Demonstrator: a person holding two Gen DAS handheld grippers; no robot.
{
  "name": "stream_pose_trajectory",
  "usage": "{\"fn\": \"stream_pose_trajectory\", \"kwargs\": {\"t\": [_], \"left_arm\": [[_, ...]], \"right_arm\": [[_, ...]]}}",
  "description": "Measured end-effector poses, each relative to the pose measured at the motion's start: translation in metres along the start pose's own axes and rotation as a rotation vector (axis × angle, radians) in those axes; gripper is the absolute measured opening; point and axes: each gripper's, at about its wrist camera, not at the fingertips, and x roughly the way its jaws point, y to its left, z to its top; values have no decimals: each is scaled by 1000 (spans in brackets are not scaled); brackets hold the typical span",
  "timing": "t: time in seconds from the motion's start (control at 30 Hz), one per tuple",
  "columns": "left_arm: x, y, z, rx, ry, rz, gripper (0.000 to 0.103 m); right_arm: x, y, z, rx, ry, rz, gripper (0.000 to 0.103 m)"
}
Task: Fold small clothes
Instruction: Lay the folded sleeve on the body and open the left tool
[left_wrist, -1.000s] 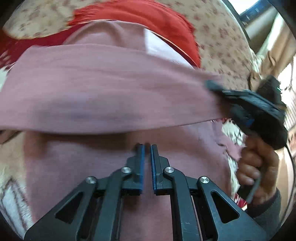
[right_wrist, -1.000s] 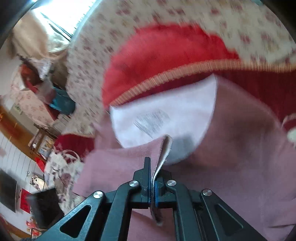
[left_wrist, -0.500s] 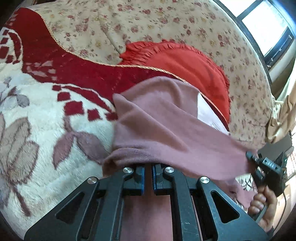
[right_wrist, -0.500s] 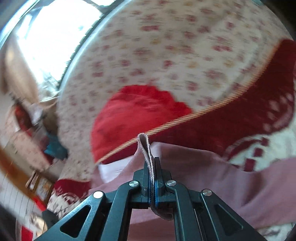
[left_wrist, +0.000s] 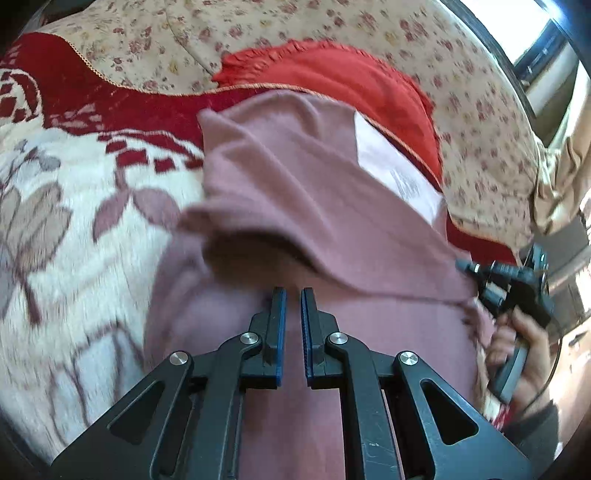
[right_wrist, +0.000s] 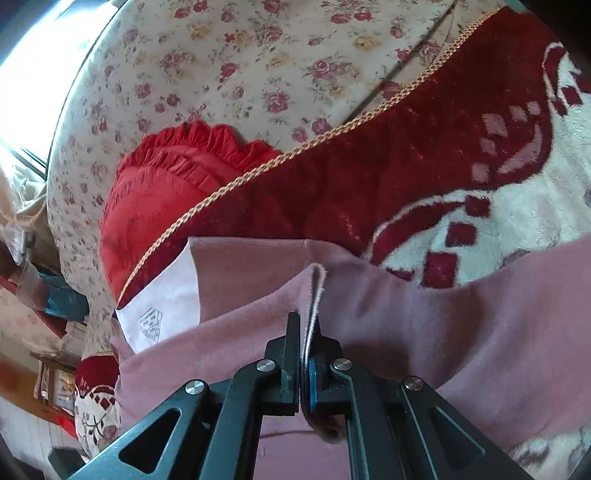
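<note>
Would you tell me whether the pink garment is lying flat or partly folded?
Partly folded: the right gripper pinches an edge of the pink garment, lifting a flap over the rest on the blanket.

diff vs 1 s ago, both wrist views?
The right tool carried its pinched edge of the mauve garment across, and the taut band that filled the left view now sags as a fold. Same throughout: right tool clamped on the edge, left tool nearly shut with no cloth visibly pinched, red cushion in place.
</note>
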Motion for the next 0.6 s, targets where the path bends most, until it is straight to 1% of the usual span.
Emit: {"fn": "stream_pose_trajectory", "kwargs": {"t": [0.03,0.07,0.13,0.2,0.23,0.27,0.3,0.33,0.37,0.4,0.43,0.47,0.5,0.53,0.57,0.6], "left_arm": [[-1,0,-1,-1,3,2,5],[-2,0,-2,-5,0,6,5],[-10,1,2,-22,-30,10,5],[-21,-1,9,-27,-83,12,5],[-24,-3,13,-19,-100,15,5],[-27,-8,22,6,-128,21,5],[-26,-9,30,16,-148,22,7],[-22,-11,37,27,-154,26,12],[-16,-12,45,45,-156,24,19],[-9,-11,49,53,-160,22,20],[2,-5,53,44,-143,62,20],[12,7,52,12,-103,132,19],[17,15,50,-5,-76,138,19],[20,22,45,0,-70,139,19],[19,24,43,21,-85,152,22],[18,25,42,29,-86,154,22]], "right_arm": [[-3,-2,3,7,-15,3,2],[-11,-4,5,14,-48,-8,2],[-34,-9,10,22,-134,-42,2],[-52,-10,12,12,-198,-102,2],[-62,-9,11,-2,-226,-117,2],[-66,-8,11,-19,-223,-98,2],[-65,-4,10,-48,-194,-64,2],[-58,5,7,-104,-131,-23,2],[-49,13,4,-152,-78,-1,2],[-42,20,-1,-196,-35,-2,2],[-29,30,-8,-259,8,-32,2],[-22,34,-12,-294,35,-48,2],[-14,38,-15,-322,58,-70,2],[-6,41,-18,-337,78,-96,2],[1,40,-20,-339,106,-102,2],[9,39,-23,-337,160,-107,2]]}}
